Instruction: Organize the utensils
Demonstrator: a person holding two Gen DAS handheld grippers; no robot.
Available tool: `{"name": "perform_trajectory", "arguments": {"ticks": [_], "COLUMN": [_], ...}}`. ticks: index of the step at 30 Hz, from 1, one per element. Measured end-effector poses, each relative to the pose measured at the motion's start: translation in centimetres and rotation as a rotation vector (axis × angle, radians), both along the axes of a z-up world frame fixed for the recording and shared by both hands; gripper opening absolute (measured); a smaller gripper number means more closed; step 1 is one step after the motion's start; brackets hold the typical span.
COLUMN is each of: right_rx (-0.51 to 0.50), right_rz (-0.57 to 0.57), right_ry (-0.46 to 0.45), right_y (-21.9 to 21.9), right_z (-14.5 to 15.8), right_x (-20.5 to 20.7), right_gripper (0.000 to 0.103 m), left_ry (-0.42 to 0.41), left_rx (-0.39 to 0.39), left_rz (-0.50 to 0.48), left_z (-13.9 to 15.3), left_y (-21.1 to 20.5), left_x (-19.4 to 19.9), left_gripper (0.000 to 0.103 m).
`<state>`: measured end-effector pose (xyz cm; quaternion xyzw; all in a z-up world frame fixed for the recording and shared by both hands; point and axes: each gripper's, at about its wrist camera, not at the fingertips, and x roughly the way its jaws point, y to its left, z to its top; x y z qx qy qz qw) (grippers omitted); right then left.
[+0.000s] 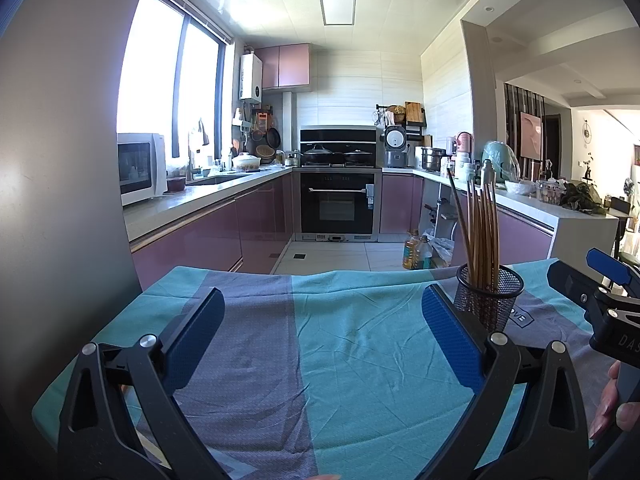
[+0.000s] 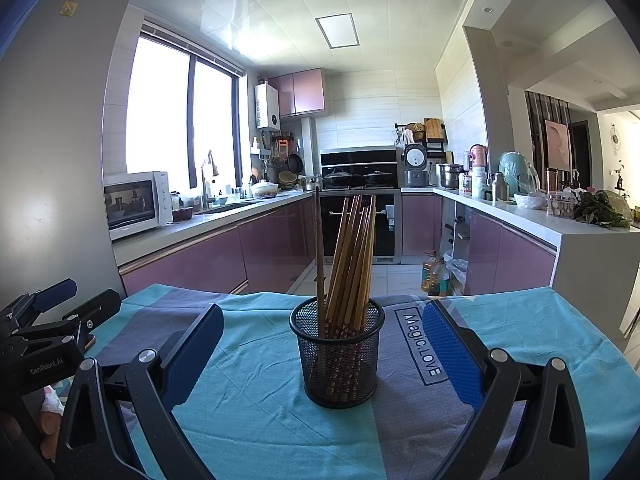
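Note:
A black mesh cup (image 2: 339,356) stands upright on the teal and grey cloth (image 2: 248,400). It holds several wooden chopsticks (image 2: 352,264) that lean right, and one darker stick (image 2: 319,256) that stands upright. My right gripper (image 2: 320,348) is open and empty, with the cup in the gap between its fingers, apart from both. In the left wrist view the cup (image 1: 490,296) stands just past my right finger. My left gripper (image 1: 320,328) is open and empty over bare cloth (image 1: 320,360).
The cloth-covered table ends at its far edge (image 2: 280,294), with the kitchen floor beyond. Purple cabinets and counters run along both sides. A grey fridge wall (image 1: 60,160) stands close on the left. The right gripper (image 1: 592,296) shows at the right edge of the left wrist view.

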<state>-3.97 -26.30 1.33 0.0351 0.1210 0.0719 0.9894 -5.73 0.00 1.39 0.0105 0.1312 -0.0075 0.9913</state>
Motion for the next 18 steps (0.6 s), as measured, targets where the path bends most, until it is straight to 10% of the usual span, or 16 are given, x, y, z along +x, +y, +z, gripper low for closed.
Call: {"name": "perform_trajectory", "arguments": {"ticks": [18], "right_rx": [-0.033], "right_rz": [-0.028], "right_ry": [0.058], "right_y": [-1.7], "right_z": [-0.7], "right_x": [1.2], "right_gripper": [0.096], "left_ry": [0.058], "left_rx": [0.027], "left_rz": [-0.019], "left_z": [-0.6], "left_y": [-0.6], "left_x": [1.1], "left_gripper": [0.097]}}
